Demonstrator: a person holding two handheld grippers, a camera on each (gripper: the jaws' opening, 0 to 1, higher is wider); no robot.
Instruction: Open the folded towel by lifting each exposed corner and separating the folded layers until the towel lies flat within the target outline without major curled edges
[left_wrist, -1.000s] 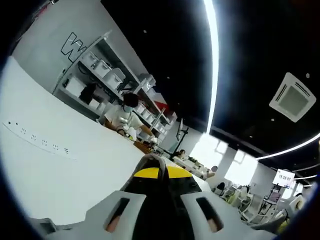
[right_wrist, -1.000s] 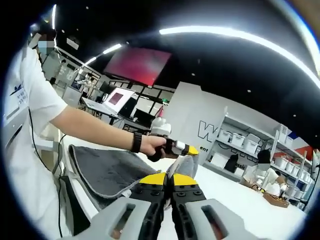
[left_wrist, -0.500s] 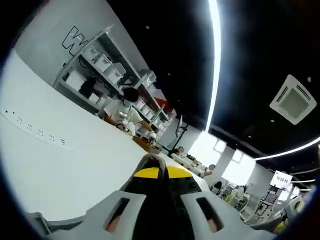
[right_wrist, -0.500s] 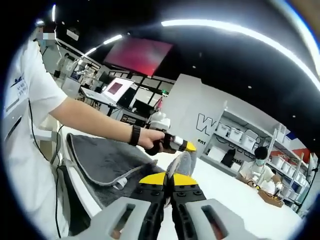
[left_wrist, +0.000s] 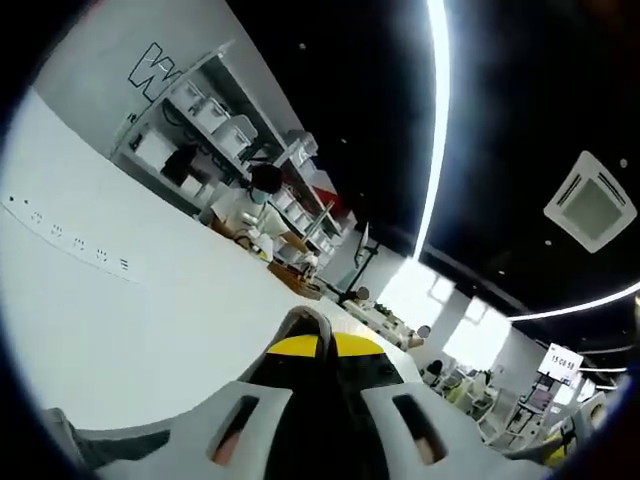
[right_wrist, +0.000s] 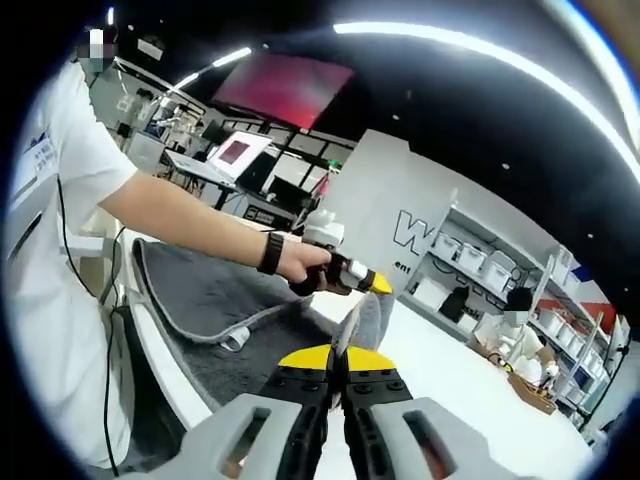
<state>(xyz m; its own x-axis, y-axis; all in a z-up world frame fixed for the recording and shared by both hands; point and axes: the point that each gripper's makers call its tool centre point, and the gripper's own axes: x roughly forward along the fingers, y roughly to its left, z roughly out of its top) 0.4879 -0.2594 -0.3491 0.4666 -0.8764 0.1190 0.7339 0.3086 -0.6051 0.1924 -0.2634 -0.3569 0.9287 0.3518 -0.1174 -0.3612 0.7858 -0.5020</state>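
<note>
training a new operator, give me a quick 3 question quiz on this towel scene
1. True or false: the right gripper has its jaws closed on an edge of the grey towel.
2. What does the person wear on the wrist holding the left gripper?
3. The white table in the left gripper view carries: A) a row of small dark marks, B) a plate, C) a bottle.

Key: 1 true; 2 a black wristband or watch; 3 A
</note>
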